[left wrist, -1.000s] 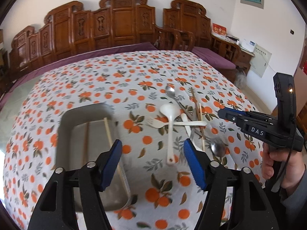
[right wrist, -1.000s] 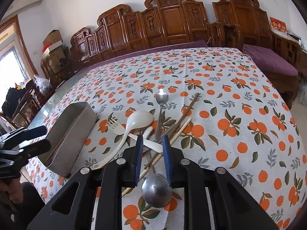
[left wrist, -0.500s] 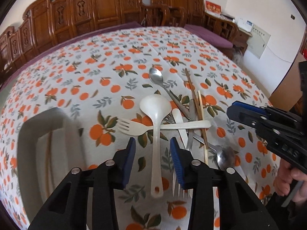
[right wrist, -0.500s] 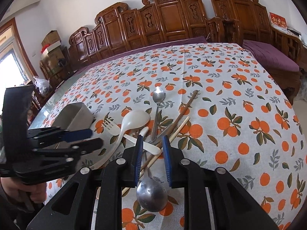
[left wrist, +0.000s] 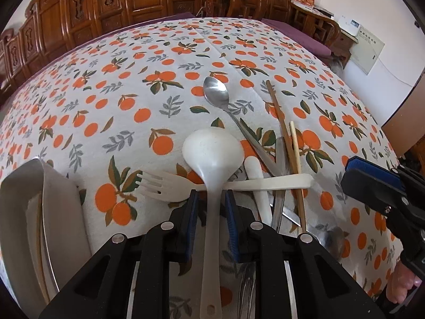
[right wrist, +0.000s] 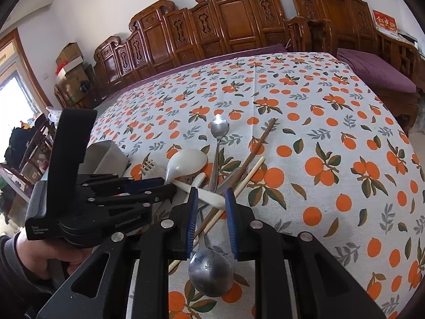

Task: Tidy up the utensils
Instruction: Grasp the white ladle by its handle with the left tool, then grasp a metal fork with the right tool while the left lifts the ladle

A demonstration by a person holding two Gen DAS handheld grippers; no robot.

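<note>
Here the left tongs (left wrist: pixel 211 204), closing, straddle the white ladle (left wrist: pixel 212 159) handle without clear contact; right tongs (right wrist: pixel 211 207) hang narrowly parted, gripping nothing; no legible writing.

Left wrist camera sits right behind left gripper (left wrist: pixel 212 207), tilted steeply down, very close over white ladle (left wrist: pixel 212 156), facing far wooden chairs (left wrist: pixel 148 2). Right wrist camera rides behind right gripper (right wrist: pixel 211 207), angled down less steeply, a bit farther back, same chairs ahead. Both views share utensil pile on orange-print tablecloth (right wrist: pixel 332 133): ladle, white fork (left wrist: pixel 170 184), chopsticks (right wrist: pixel 255 154). Each camera catches other gripper at frame edge, metal tray (left wrist: pixel 61 207) at left.
</note>
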